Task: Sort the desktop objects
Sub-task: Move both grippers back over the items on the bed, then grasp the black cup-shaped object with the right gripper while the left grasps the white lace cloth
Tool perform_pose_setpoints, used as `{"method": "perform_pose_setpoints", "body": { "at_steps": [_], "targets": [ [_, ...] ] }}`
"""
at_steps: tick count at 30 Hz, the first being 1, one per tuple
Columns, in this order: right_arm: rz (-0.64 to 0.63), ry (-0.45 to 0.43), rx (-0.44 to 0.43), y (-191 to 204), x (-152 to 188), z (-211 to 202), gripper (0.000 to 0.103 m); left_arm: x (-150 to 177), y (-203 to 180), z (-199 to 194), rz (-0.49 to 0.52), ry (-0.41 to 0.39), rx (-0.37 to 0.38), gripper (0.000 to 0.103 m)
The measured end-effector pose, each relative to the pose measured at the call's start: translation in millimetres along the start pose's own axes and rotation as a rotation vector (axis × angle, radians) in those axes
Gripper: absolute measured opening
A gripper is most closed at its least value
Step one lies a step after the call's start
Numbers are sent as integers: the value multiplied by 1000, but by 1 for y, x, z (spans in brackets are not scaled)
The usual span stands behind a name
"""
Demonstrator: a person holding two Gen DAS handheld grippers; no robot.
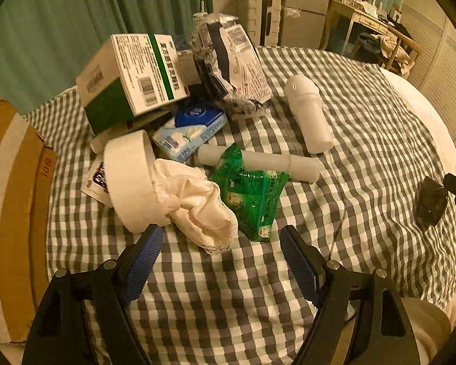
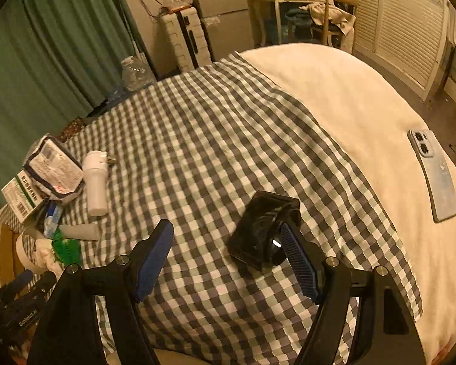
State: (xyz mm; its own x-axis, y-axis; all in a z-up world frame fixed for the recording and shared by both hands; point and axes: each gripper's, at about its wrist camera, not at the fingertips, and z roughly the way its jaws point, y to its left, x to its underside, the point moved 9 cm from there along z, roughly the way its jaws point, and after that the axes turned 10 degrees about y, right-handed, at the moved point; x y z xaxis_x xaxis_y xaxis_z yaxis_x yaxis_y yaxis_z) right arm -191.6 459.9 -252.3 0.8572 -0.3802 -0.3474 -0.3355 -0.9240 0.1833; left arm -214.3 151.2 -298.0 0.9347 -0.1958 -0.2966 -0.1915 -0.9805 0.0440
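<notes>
right wrist: right tongs (image 2: 225,237) wide open, empty; black box (image 2: 263,231) long axis runs up-right; left tongs (image 1: 220,238) open, empty.

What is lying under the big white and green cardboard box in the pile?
The white and green cardboard box leans on a blue and white tissue pack and a flat white item. The box covers most of both, so anything deeper under it cannot be seen.

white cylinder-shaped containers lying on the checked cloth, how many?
2. The white bottle lies right of the pile; the long white tube lies nearer, its middle under the green packet. The pile may hide more.
</notes>
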Motion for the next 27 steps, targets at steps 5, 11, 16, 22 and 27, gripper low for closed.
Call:
{"method": "perform_pose_setpoints", "body": {
  "at_steps": [5, 11, 16, 22, 27],
  "targets": [
    [26, -33, 41, -9, -6, -9, 79, -1, -3, -1, 14, -7, 25, 82],
    [80, -51, 88, -26, -7, -13, 82, -14, -19, -5, 57, -40, 58, 90],
    [110, -14, 114, -39, -1, 4, 82, -24, -20, 11, 42, -31, 43, 90],
    [135, 53, 106, -48, 8, 28, 82, -28, -4, 31, 15, 15, 10, 90],
    [156, 77, 45, -49, 5, 46, 82, -26, 10, 40, -30, 31, 44, 92]
  ]
}}
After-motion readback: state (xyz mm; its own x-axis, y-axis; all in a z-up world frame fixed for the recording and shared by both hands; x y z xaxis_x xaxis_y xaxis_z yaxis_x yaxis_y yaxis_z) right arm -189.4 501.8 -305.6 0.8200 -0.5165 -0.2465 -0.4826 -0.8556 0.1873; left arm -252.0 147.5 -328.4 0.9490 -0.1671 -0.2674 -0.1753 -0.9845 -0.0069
